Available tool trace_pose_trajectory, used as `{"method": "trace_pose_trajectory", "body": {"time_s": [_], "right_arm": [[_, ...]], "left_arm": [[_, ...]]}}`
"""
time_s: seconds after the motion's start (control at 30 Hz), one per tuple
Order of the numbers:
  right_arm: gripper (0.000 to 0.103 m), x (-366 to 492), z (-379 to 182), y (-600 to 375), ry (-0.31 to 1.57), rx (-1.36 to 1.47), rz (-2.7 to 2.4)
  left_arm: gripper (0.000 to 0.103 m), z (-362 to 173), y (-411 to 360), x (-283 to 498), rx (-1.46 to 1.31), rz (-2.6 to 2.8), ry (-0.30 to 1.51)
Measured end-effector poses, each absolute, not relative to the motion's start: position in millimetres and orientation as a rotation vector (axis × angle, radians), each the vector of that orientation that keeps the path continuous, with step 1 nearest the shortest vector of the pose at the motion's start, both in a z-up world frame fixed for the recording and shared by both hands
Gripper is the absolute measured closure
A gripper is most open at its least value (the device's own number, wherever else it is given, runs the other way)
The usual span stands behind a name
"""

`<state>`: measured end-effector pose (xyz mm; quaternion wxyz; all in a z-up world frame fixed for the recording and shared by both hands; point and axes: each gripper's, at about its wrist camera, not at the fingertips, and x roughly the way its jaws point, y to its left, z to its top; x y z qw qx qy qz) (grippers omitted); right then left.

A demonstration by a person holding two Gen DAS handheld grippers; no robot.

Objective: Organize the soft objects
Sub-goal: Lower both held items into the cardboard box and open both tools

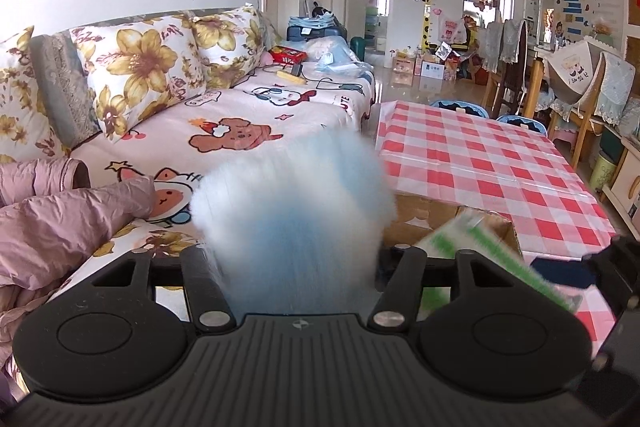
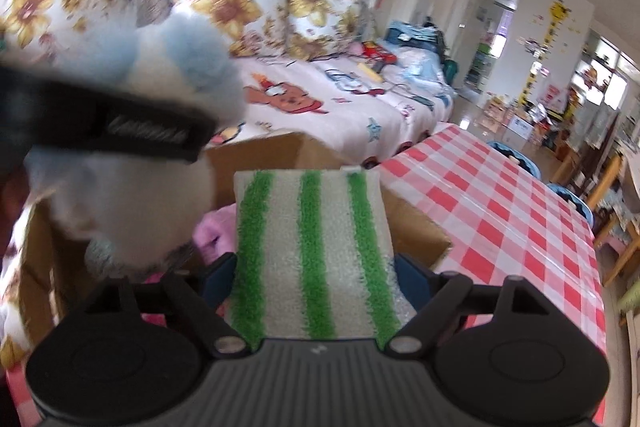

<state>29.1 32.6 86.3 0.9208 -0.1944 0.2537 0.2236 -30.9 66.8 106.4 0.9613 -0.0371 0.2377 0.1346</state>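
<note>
Both the left gripper (image 1: pixel 298 259) and the right gripper (image 2: pixel 316 267) are matte black plastic, each with a ribbed grey-black base, two round flat discs, angled linkage arms and silver pivot screws.

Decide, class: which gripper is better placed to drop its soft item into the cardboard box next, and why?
Probably the right gripper: its green-striped sponge points straight over the open cardboard box. The left gripper's fluffy blue toy hangs beside the box, nearer the sofa.

Pale blue fluffy toy (image 1: pixel 292 211), green-striped white sponge (image 2: pixel 312 251), red-checked tablecloth (image 1: pixel 480 163).
</note>
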Motion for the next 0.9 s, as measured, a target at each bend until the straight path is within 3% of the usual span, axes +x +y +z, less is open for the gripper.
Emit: {"method": "trace_pose_trajectory", "body": {"time_s": [0.07,0.23,0.9], "right_arm": [[0.009,24.0,82.4,39.0,0.525,-0.441,0.478],[0.007,4.8,78.6,49.9,0.501,-0.544,0.533],[0.005,-16.9,96.0,5.6,0.437,-0.474,0.476]], "left_arm": [[0.028,106.6,67.1,-30.8,-0.082,0.274,0.486],[0.011,111.0,64.6,-33.5,-0.071,0.286,0.458],[0.006,111.4,54.7,-31.6,-0.044,0.232,0.417]]}}
